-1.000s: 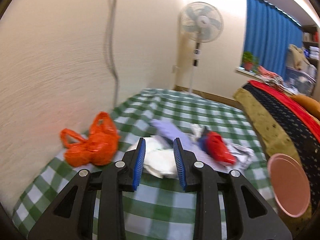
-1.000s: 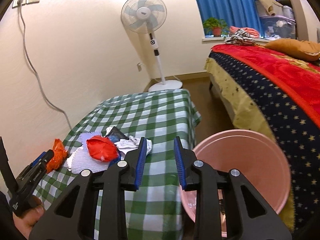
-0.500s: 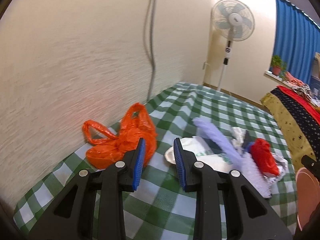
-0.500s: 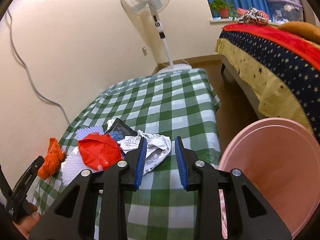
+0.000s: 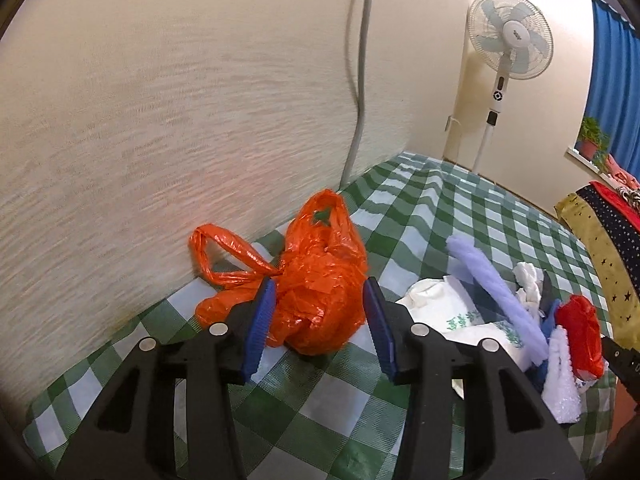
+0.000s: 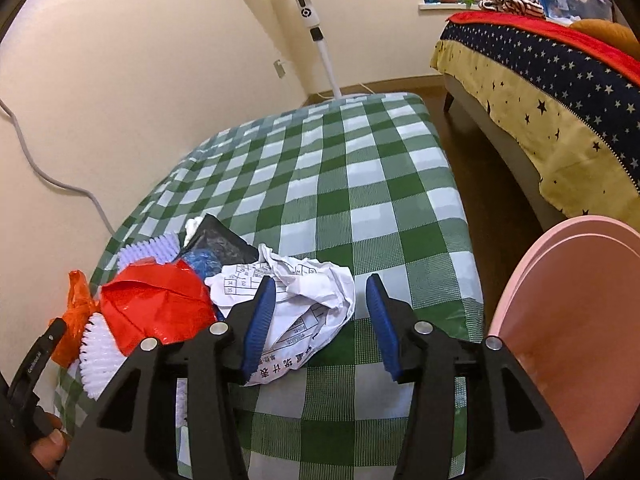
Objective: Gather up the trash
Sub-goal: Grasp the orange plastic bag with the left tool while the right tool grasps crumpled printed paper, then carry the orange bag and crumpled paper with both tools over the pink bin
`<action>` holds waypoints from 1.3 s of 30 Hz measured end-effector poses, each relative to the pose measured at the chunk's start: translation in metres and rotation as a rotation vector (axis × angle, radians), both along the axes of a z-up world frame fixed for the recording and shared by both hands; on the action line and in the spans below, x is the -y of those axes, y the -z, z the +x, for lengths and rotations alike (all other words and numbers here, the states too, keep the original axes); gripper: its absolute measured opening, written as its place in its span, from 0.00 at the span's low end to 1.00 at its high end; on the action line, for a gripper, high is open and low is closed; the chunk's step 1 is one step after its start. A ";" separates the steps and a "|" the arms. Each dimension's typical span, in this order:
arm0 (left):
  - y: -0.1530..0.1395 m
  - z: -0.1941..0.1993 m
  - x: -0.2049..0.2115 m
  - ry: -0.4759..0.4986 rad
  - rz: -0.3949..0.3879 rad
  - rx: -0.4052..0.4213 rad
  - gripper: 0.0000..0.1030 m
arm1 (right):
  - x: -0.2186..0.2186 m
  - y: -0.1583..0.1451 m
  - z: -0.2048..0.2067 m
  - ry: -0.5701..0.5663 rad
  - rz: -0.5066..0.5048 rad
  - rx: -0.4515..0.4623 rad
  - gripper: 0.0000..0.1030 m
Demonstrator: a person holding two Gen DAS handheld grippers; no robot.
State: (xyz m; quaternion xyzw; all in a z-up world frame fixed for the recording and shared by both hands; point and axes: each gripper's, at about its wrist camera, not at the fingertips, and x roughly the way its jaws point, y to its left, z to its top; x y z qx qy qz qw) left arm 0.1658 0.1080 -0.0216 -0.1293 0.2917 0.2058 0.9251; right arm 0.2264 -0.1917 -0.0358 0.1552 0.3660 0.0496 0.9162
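Your checked desk (image 6: pixel 360 184) stands against the wall. Beside it sits the pink bin (image 6: pixel 568 340). Your left gripper (image 5: pixel 318 312) spreads its jaws around the orange bag (image 5: pixel 316 276); your right gripper (image 6: pixel 320 312), jaws open, straddles the crumpled paper (image 6: pixel 304 292).

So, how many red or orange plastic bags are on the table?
2. The orange bag lies by the wall, between the open left gripper fingers. The red bag sits in the trash pile beside the crumpled paper. Others may be hidden underneath.
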 end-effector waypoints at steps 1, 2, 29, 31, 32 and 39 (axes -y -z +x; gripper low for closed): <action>0.002 0.001 -0.002 -0.005 -0.011 -0.011 0.44 | -0.001 0.002 0.001 -0.001 -0.006 -0.006 0.45; 0.003 0.003 -0.003 -0.008 -0.021 -0.017 0.44 | -0.002 0.003 0.001 -0.002 -0.010 -0.009 0.42; -0.015 -0.015 0.012 0.138 -0.082 0.022 0.18 | 0.015 -0.035 -0.037 0.032 -0.069 0.093 0.08; -0.019 -0.019 0.015 0.162 -0.078 0.036 0.18 | 0.018 -0.041 -0.043 0.042 -0.078 0.105 0.08; -0.021 -0.022 0.016 0.173 -0.077 0.041 0.18 | 0.019 -0.044 -0.046 0.047 -0.081 0.111 0.08; -0.035 -0.036 0.028 0.248 -0.081 0.076 0.18 | 0.026 -0.062 -0.067 0.064 -0.096 0.141 0.08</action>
